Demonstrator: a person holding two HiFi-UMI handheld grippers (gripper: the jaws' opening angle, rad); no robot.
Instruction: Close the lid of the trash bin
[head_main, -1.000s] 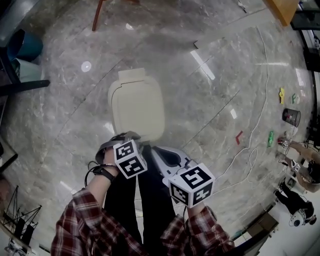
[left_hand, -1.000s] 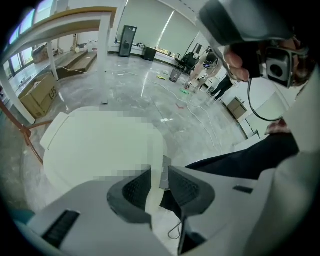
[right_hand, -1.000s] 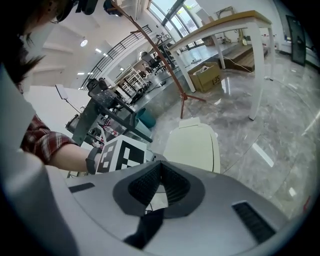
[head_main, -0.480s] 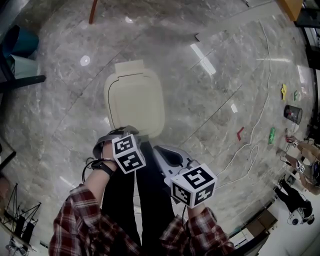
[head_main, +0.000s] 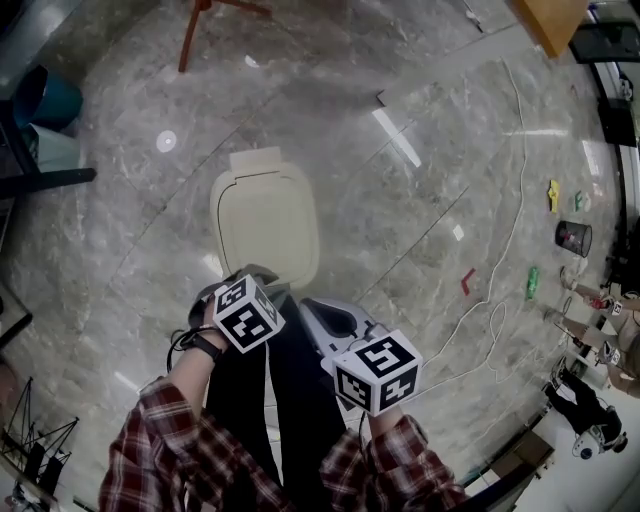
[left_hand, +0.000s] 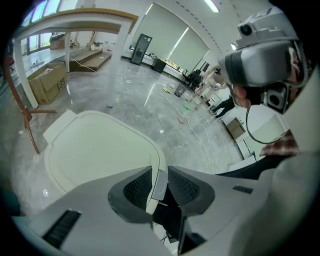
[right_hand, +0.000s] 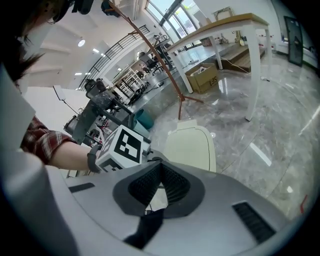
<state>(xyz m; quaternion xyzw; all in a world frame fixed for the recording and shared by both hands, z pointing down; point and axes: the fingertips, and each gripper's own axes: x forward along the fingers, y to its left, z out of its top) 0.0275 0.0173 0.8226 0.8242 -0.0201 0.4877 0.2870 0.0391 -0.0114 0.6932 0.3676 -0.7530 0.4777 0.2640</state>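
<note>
Cream trash bin lid (head_main: 265, 225) down flat at centre left of the head view. Left gripper (left_hand: 159, 181) fingers (left_hand: 136, 187) nipped narrowly onto its near lip; risks lifting it open if drawn away unreleased. Right gripper (right_hand: 160, 172), lower right, fingers (right_hand: 145, 186) pressed together, empty.

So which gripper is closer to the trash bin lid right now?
Left. The left gripper is at the near edge of the lid, jaws closed on its rim. The right gripper, jaws together, is held short of the lid, off to its right.
</note>
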